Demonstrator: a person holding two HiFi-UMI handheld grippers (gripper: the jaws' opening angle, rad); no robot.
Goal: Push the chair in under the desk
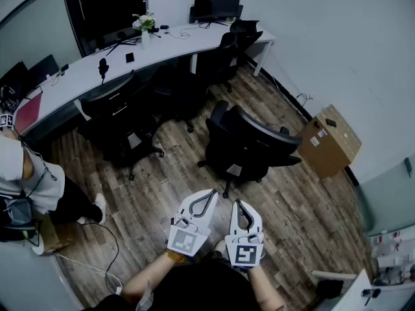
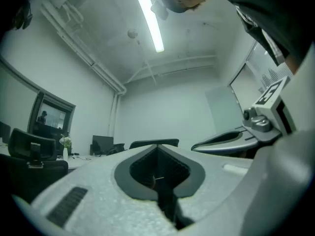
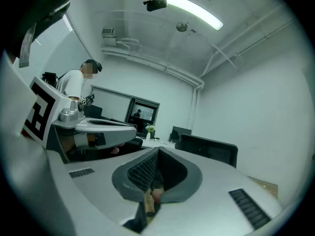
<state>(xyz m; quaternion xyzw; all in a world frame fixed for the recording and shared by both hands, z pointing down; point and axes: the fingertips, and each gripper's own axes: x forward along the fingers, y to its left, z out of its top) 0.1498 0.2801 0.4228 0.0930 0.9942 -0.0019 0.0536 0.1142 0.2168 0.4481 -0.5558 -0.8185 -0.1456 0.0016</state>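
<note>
A black office chair (image 1: 243,144) stands out on the wooden floor, away from the long white curved desk (image 1: 84,70), with its back towards me. My left gripper (image 1: 211,193) and right gripper (image 1: 238,203) are side by side just short of the chair, both shut and holding nothing. In the left gripper view the shut jaws (image 2: 158,147) point a little upward, and the top of the chair back (image 2: 142,143) shows past them. In the right gripper view the shut jaws (image 3: 158,152) point towards the chair back (image 3: 209,149).
Two more black chairs (image 1: 120,118) (image 1: 233,47) are tucked at the desk. A cardboard box (image 1: 329,141) sits by the right wall. A person (image 1: 26,173) stands at the left. On the desk are a monitor (image 1: 217,5) and a flower vase (image 1: 144,28). A cable (image 1: 107,238) lies on the floor.
</note>
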